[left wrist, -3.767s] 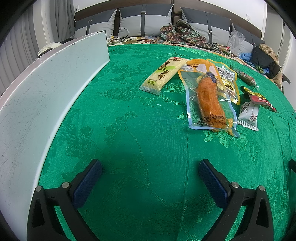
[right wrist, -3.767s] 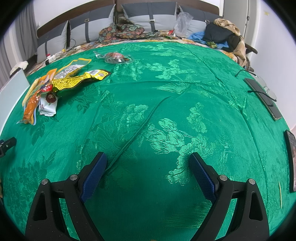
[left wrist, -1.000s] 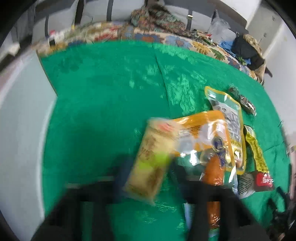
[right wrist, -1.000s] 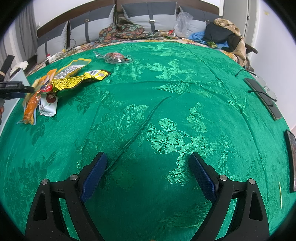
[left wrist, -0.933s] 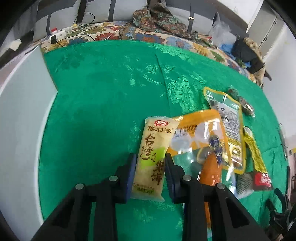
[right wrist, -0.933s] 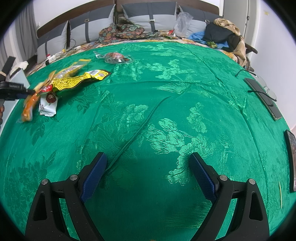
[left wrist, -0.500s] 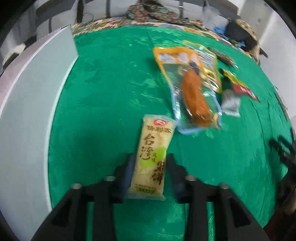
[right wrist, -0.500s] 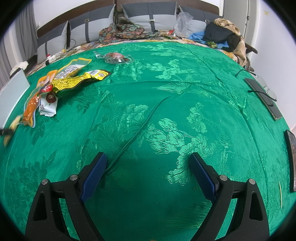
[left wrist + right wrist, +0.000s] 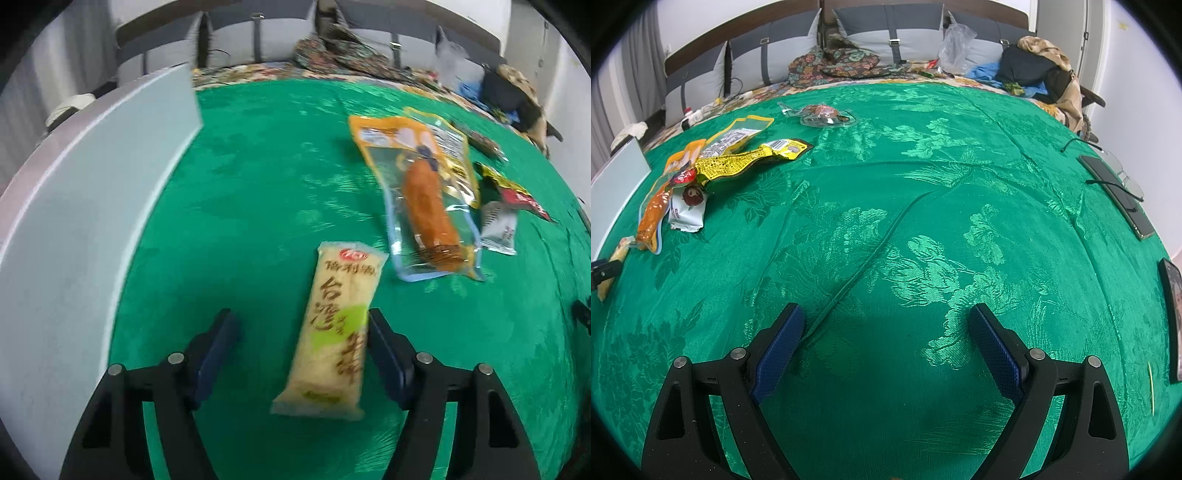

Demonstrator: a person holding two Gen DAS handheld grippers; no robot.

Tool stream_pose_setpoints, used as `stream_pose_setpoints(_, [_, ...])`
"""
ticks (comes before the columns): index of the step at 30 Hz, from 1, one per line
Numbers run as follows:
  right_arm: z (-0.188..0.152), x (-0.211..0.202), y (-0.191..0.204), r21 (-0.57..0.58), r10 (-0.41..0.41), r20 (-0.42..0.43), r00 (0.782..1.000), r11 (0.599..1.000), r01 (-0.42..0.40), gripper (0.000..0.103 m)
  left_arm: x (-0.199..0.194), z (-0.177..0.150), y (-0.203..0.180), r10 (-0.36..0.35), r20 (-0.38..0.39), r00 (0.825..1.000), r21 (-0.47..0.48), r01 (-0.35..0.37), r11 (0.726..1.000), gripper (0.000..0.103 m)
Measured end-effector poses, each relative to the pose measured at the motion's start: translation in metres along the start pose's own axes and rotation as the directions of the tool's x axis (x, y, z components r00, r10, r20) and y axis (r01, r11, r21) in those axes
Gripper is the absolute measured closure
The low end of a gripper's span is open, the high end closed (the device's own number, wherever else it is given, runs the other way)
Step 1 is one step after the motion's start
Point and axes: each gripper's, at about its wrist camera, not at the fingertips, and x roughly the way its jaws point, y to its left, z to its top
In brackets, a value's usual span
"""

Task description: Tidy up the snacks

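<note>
A pale yellow cracker packet with red Chinese lettering lies between the fingers of my left gripper, against the right finger, on the green cloth. The left gripper is open, with a gap between its left finger and the packet. An orange sausage pouch lies farther right, with a white and red packet beside it. My right gripper is open and empty over bare cloth. In the right wrist view the snack pile lies far left, with a clear packet beyond it.
A white board stands along the left edge of the green cloth. Phones and a cable lie at the right edge. Pillows and clothes fill the back.
My left gripper carried the yellow packet back from beside the sausage pouch toward the near left, then opened; the packet now lies loose between the fingers. The right gripper has not moved.
</note>
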Motion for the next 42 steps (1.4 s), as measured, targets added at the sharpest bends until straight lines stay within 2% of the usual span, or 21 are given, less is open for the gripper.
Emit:
stream_pose_setpoints(4, [0.0, 0.0, 0.0, 0.0, 0.0, 0.0, 1.0, 1.0, 0.0, 0.01, 0.002, -0.007, 0.007, 0.017, 0.027, 0.999, -0.027, -0.016, 1.0, 0.013])
stream_pose_setpoints(8, [0.0, 0.0, 0.0, 0.0, 0.0, 0.0, 1.0, 1.0, 0.0, 0.01, 0.006, -0.01, 0.011, 0.028, 0.041, 0.999, -0.046, -0.026, 0.999, 0.001])
stream_pose_setpoints(21, [0.001, -0.002, 0.0, -0.001, 0.0, -0.006, 1.0, 1.0, 0.0, 0.01, 0.005, -0.011, 0.013, 0.022, 0.048, 0.999, -0.045, -0.02, 0.999, 0.0])
stream_pose_setpoints(23, [0.012, 0.001, 0.002, -0.001, -0.002, -0.067, 0.998, 1.0, 0.002, 0.012, 0.005, -0.012, 0.013, 0.022, 0.049, 0.999, -0.045, -0.02, 0.999, 0.0])
stream_pose_setpoints(25, [0.032, -0.003, 0.006, 0.071, 0.062, -0.074, 0.995, 0.996, -0.056, 0.013, 0.004, -0.012, 0.014, 0.022, 0.048, 0.999, -0.045, -0.02, 0.999, 0.0])
stream_pose_setpoints(27, [0.06, -0.005, 0.016, 0.175, 0.177, -0.059, 0.982, 0.971, -0.165, 0.012, 0.004, -0.012, 0.013, 0.022, 0.048, 0.999, -0.045, -0.02, 0.999, 0.0])
stream_pose_setpoints(28, [0.078, 0.001, 0.025, 0.237, 0.251, -0.074, 0.965, 0.944, -0.228, 0.012, 0.004, -0.012, 0.013, 0.022, 0.048, 0.999, -0.045, -0.02, 0.999, 0.0])
stream_pose_setpoints(29, [0.087, 0.006, 0.031, 0.269, 0.29, -0.084, 0.953, 0.928, -0.258, 0.012, 0.004, -0.012, 0.013, 0.022, 0.048, 0.999, -0.045, -0.02, 0.999, 0.0])
stream_pose_setpoints(30, [0.101, 0.017, 0.042, 0.324, 0.352, -0.104, 0.93, 0.896, -0.303, 0.012, 0.004, -0.012, 0.013, 0.022, 0.048, 0.999, -0.045, -0.02, 0.999, 0.0])
stream_pose_setpoints(33, [0.127, 0.051, 0.071, 0.429, 0.444, -0.176, 0.878, 0.838, -0.337, 0.012, 0.004, -0.012, 0.013, 0.022, 0.048, 0.999, -0.045, -0.02, 0.999, 0.0])
stream_pose_setpoints(36, [0.131, 0.083, 0.093, 0.503, 0.484, -0.274, 0.831, 0.809, -0.305, 0.013, 0.004, -0.012, 0.013, 0.022, 0.048, 0.999, -0.045, -0.02, 0.999, 0.0])
stream_pose_setpoints(37, [0.13, 0.088, 0.095, 0.519, 0.489, -0.285, 0.824, 0.802, -0.296, 0.01, 0.004, -0.012, 0.013, 0.022, 0.048, 0.999, -0.045, -0.02, 0.999, 0.0])
stream_pose_setpoints(38, [0.13, 0.09, 0.098, 0.531, 0.49, -0.278, 0.826, 0.795, -0.292, 0.012, 0.004, -0.012, 0.013, 0.022, 0.049, 0.999, -0.045, -0.019, 0.999, 0.0])
stream_pose_setpoints(39, [0.132, 0.09, 0.101, 0.517, 0.465, -0.283, 0.839, 0.81, -0.275, 0.013, 0.004, -0.012, 0.013, 0.022, 0.048, 0.999, -0.045, -0.02, 0.999, 0.0])
stream_pose_setpoints(42, [0.131, 0.093, 0.109, 0.476, 0.44, -0.299, 0.847, 0.838, -0.267, 0.013, 0.004, -0.012, 0.013, 0.022, 0.048, 0.999, -0.045, -0.02, 0.999, 0.0])
